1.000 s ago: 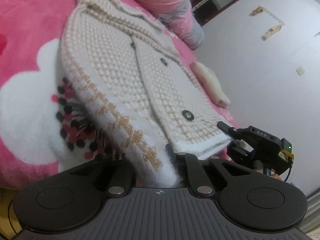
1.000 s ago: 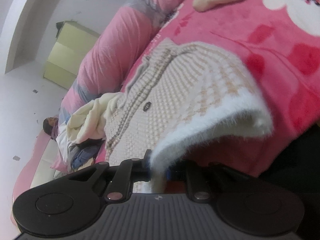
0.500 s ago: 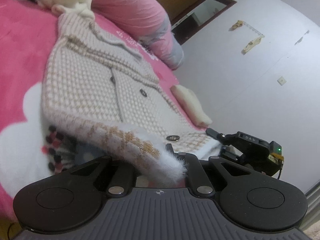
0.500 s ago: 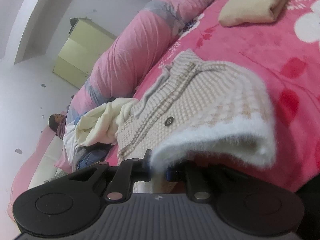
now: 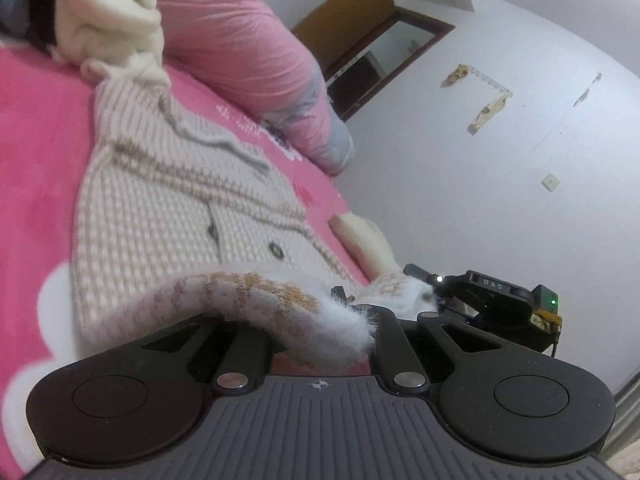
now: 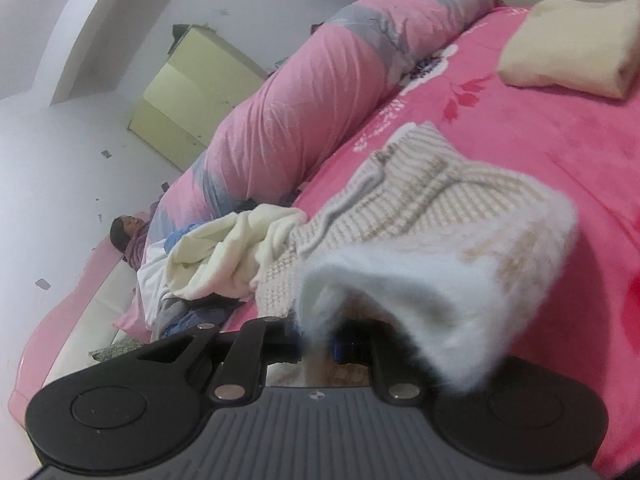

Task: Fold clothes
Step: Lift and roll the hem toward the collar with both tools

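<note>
Knit cardigan (image 5: 168,216) lies on the pink blanket (image 5: 36,152), its fuzzy hem lifted ahead of both grippers. Left gripper (image 5: 320,336) and right gripper (image 6: 316,344) each clamp a hem corner; carrying both level toward the collar should keep the fold square.

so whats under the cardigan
The pink blanket shows all round the cardigan, so it lies on that. Both grippers, left and right, hold the hem lifted; the blanket directly beneath the cardigan is covered.
</note>
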### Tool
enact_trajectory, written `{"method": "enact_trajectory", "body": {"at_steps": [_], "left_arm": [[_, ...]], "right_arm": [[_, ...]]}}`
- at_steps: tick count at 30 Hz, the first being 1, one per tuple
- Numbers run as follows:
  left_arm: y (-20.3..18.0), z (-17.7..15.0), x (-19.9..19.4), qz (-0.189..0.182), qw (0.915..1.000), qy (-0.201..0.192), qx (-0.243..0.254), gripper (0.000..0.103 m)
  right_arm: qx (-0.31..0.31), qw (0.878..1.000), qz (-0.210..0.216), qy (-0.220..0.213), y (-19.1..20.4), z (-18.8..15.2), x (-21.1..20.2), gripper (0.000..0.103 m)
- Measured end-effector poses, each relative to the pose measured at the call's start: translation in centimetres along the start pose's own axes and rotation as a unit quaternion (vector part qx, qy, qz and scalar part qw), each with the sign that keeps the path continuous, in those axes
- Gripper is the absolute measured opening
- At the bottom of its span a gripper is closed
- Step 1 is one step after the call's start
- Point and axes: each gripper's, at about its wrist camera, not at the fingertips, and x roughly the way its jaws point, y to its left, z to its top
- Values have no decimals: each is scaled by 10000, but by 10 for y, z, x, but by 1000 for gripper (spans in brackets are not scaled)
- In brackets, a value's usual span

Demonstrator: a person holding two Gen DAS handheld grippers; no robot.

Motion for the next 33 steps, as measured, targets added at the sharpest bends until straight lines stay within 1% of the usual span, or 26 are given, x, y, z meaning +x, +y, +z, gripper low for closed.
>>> {"method": "enact_trajectory", "body": {"at_steps": [4, 11, 15, 18, 23, 29, 33], "left_arm": [[4, 20, 8, 2, 9999, -93, 99, 8], [11, 57, 25, 75, 9990, -290, 321, 8], [22, 79, 37, 150, 9986, -401, 305, 8], [35, 98, 49, 229, 9984, -457, 259, 8], [59, 130, 76, 471, 9972, -496, 304, 8], [94, 175, 116, 663, 9962, -469, 303, 8], [121, 203, 148, 787, 9959, -367, 244, 8]], "right_arm": [[-202, 9997, 113, 5, 10, 17, 16, 14], [-398, 9987, 307, 37, 20, 49, 58, 14], [-499, 9978, 429, 44, 24, 67, 86, 14], [-572, 9970, 519, 50, 26, 80, 108, 14], [-605, 9965, 566, 90, 23, 104, 150, 14], [-676, 9961, 535, 162, 19, 136, 205, 14], [-564, 9968, 489, 280, 12, 160, 251, 14]]}}
